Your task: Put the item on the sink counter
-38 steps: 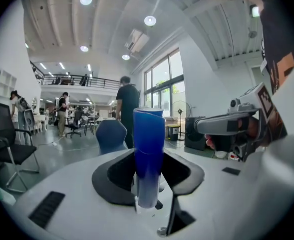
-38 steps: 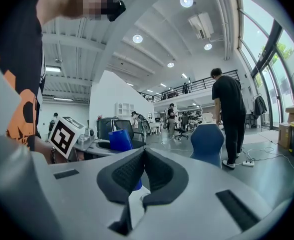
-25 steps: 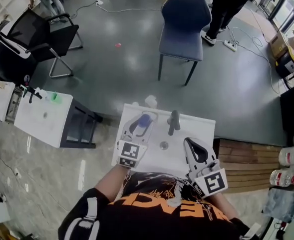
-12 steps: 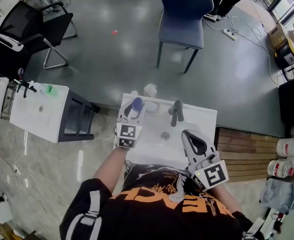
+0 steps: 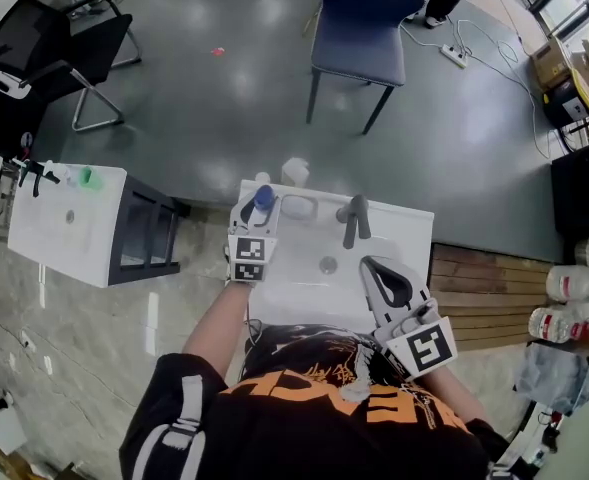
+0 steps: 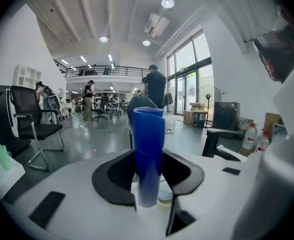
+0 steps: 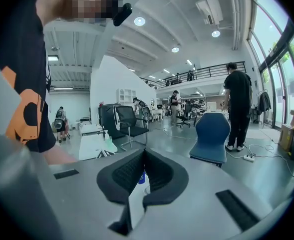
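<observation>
Left hand-held gripper clamps the blue cup upright over the sink desk corner, seemingly so it lands standing; right hand-held gripper idles closed.

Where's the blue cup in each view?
Head view: blue cup in the left gripper, at the sink's upper left corner.
Left gripper view: centre, upright between the jaws.
Right gripper view: blue sliver through the jaw gap.
Shared landmark: black office chair.

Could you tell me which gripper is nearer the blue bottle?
Left. The left gripper holds the blue bottle; the right gripper sits across the sink, apart.
</observation>
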The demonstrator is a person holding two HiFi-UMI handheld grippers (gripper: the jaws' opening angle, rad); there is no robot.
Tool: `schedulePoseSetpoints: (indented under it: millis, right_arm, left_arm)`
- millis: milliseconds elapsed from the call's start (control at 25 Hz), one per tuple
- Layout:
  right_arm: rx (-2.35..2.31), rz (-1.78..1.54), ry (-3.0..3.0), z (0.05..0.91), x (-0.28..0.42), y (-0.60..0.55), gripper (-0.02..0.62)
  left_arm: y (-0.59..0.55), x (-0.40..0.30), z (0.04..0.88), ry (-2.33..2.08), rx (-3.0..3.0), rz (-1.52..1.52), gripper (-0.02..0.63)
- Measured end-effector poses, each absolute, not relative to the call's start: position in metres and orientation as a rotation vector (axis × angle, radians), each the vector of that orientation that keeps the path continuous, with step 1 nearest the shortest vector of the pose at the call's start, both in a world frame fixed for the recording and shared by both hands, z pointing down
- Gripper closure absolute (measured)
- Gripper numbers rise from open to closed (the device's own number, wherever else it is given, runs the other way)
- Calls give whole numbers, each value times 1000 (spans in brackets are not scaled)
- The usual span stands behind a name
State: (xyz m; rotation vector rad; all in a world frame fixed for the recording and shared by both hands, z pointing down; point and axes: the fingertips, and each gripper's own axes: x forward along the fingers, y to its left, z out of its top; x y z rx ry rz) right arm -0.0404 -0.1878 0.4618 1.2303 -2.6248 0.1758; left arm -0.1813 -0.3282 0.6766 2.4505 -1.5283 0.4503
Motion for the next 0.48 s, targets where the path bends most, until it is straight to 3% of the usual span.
schedulePoseSetpoints:
  millis: [480]
  right_arm:
    - [1230,222,-2558,475,-46,-194,581]
  left_arm:
    - [-348,-192,713,-1551,2411,514,440]
